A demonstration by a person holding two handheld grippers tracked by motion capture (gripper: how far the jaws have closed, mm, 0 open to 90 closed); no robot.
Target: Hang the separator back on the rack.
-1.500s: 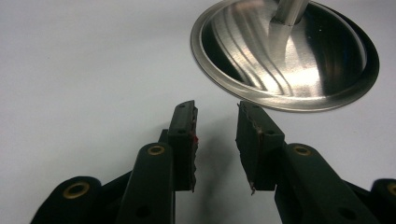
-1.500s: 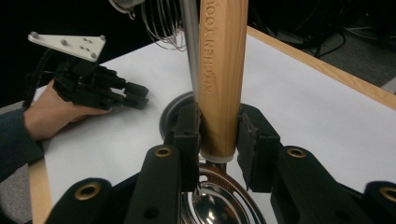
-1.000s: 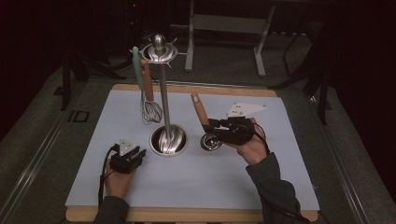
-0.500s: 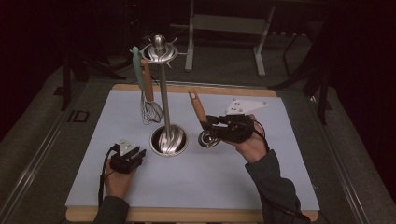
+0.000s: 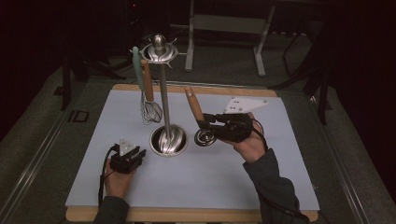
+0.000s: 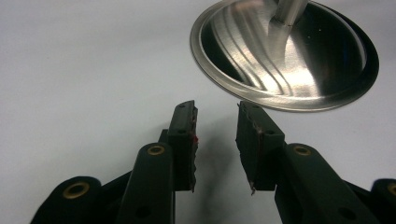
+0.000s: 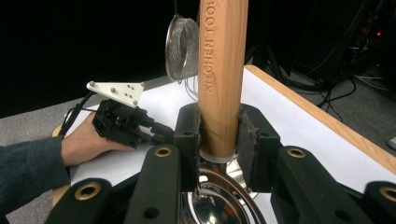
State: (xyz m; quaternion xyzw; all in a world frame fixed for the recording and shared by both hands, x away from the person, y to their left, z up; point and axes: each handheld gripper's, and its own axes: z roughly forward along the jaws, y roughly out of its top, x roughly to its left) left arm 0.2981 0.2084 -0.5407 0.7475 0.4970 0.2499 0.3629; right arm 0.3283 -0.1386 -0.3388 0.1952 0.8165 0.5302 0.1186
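Observation:
A steel utensil stand (image 5: 161,93) rises from a round base (image 5: 168,140) in the middle of the white mat. A whisk with a wooden handle (image 5: 149,105) and a teal-handled tool (image 5: 136,65) hang from its top. My right gripper (image 5: 201,122) is shut on the wooden handle (image 7: 222,79) of a ladle (image 5: 192,105), just right of the base. The handle stands nearly upright and the steel bowl (image 5: 204,137) is low over the mat. My left gripper (image 5: 139,154) rests open on the mat left of the base (image 6: 285,56), its pads (image 6: 184,140) apart with nothing between them.
A mesh strainer (image 7: 181,46) hangs beyond the ladle handle. The mat (image 5: 280,154) lies on a wooden board whose edge (image 5: 224,89) shows at the back. Dark frames and cables stand behind the table.
The ladle's handle top has shifted slightly left, toward the stand, with the right gripper still shut on it. The left gripper has stayed put.

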